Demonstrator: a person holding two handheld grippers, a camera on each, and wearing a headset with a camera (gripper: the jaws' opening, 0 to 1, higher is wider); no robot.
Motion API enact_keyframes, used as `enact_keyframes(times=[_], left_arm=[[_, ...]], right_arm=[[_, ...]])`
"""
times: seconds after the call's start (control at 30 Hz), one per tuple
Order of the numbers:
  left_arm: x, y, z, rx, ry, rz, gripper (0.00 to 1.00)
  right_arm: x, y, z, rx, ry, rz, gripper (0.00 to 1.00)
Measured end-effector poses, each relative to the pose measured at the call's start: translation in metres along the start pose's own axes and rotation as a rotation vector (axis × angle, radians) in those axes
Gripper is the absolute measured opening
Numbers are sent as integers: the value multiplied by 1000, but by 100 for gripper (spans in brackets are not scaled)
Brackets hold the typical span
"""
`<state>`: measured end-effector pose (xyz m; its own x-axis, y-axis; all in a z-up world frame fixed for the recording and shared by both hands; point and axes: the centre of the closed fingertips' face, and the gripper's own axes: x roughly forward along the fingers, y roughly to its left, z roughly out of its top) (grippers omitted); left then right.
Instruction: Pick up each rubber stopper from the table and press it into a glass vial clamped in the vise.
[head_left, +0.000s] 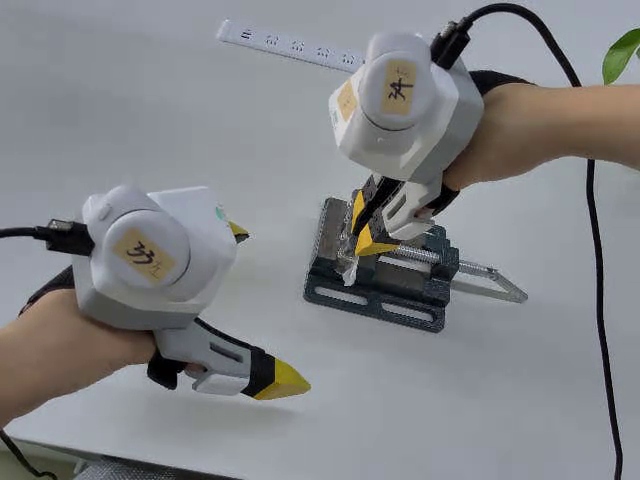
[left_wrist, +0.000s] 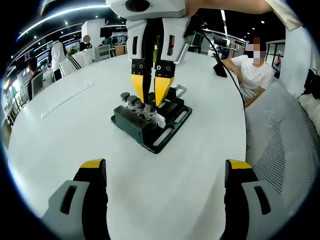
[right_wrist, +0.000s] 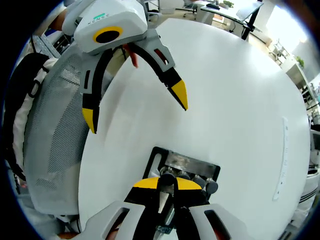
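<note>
Yellow-tipped, the right claw (head_left: 365, 238) hangs straight above the glass vials (left_wrist: 136, 104) in the vise (head_left: 385, 290) at the middle of the counter (head_left: 130, 130). Its jaws are nearly together, and whether they pinch a rubber stopper cannot be told. The left claw (left_wrist: 165, 167), wide open and empty, sits well apart.

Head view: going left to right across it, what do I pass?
The left gripper → vise, with the right gripper down over it → black cable → green leaf at the edge.
</note>
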<state>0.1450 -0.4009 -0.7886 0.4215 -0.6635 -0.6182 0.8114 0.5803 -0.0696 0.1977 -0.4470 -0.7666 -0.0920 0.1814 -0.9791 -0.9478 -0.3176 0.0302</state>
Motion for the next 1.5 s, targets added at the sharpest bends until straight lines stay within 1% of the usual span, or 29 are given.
enact_keyframes(times=[0.23, 0.33, 0.53, 0.63, 0.77, 0.87, 0.9, 0.97, 1.03, 1.1, 1.37, 1.5], left_arm=[[0, 0, -2, -4, 2, 0, 98], [-1, 1, -2, -5, 1, 2, 98], [-2, 3, -2, -7, 0, 7, 98], [-2, 3, -3, -8, 0, 9, 98], [-2, 3, -2, -8, 0, 11, 97], [-2, 3, -2, -9, -1, 11, 97], [-2, 3, -2, -10, 0, 11, 97], [-2, 3, -2, -10, 0, 12, 97], [-2, 4, -3, -12, 0, 13, 97], [-3, 5, -3, -15, -2, 17, 97], [-3, 5, -5, -23, 3, 18, 96], [-4, 4, -5, -25, 4, 18, 96]], right_arm=[[1, 2, 1, -5, 52, 10, 5], [2, 1, 1, -18, 79, 12, 5], [2, 1, 1, -54, 141, 1, 4], [1, 3, 3, -58, 165, 0, 4], [1, 2, 2, -60, 195, 3, 4], [1, 2, 1, -54, 200, 1, 4], [1, 2, 1, -38, 197, 0, 4], [2, -1, 1, -24, 184, 3, 4], [2, -2, 1, 9, 166, 14, 4], [2, 1, 1, 35, 156, 19, 4], [4, -1, 2, 65, 161, 14, 4], [5, -3, 2, 97, 149, 6, 3]])
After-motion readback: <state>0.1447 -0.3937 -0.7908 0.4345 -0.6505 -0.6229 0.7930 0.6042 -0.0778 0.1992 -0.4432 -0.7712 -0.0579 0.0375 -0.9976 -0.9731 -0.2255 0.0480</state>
